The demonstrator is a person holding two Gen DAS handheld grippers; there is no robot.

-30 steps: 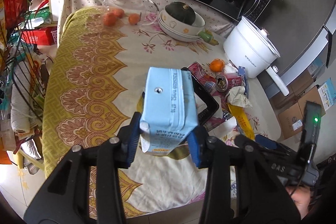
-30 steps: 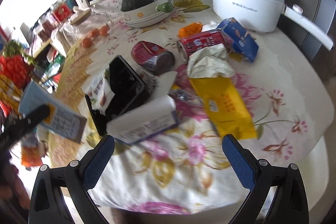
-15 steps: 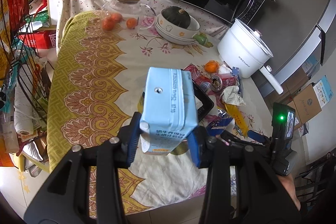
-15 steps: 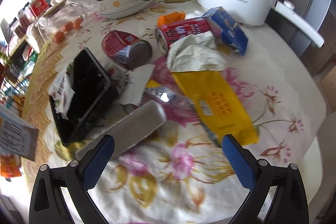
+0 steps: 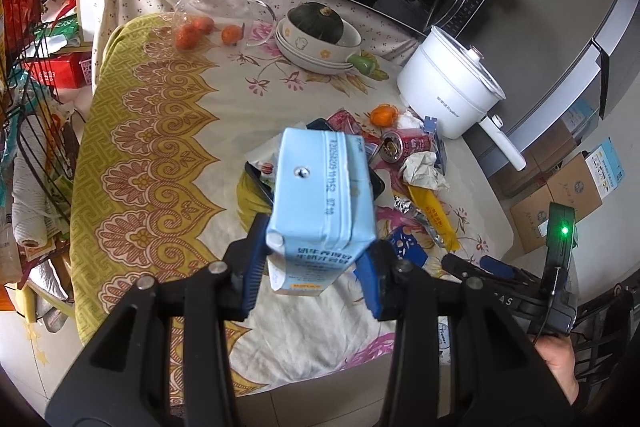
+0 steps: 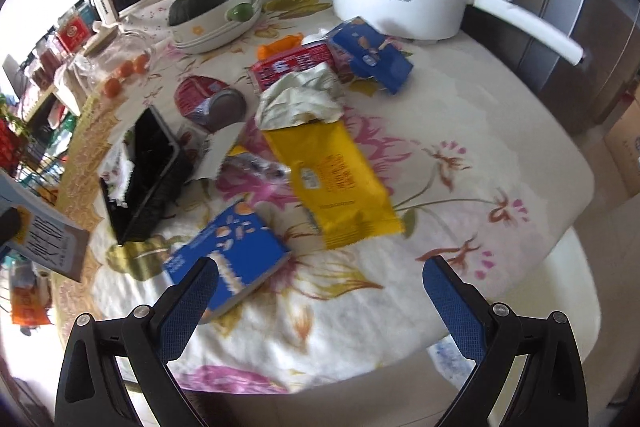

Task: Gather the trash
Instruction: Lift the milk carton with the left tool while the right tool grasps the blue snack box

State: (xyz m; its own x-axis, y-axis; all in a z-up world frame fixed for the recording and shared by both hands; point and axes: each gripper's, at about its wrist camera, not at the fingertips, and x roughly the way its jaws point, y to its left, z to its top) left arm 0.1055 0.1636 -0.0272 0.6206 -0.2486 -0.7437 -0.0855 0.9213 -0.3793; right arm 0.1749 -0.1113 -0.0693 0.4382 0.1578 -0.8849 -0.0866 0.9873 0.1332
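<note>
While clamped, pale-blue carton [image 5: 322, 195], printed, seemingly undented.

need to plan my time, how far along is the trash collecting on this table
Early, it seems. In hand: the left gripper is shut on a light blue carton, lifted off the table. The right gripper hangs open and empty above the blue box. Left on the cloth: yellow wrapper, crumpled paper, red can, black tray. No bin shows.

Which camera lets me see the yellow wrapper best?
The right wrist view. There the yellow wrapper lies flat and whole in the middle of the picture, print showing, with crumpled paper over its far end. The left wrist view shows only a thin yellow strip beside the milk carton.
</note>
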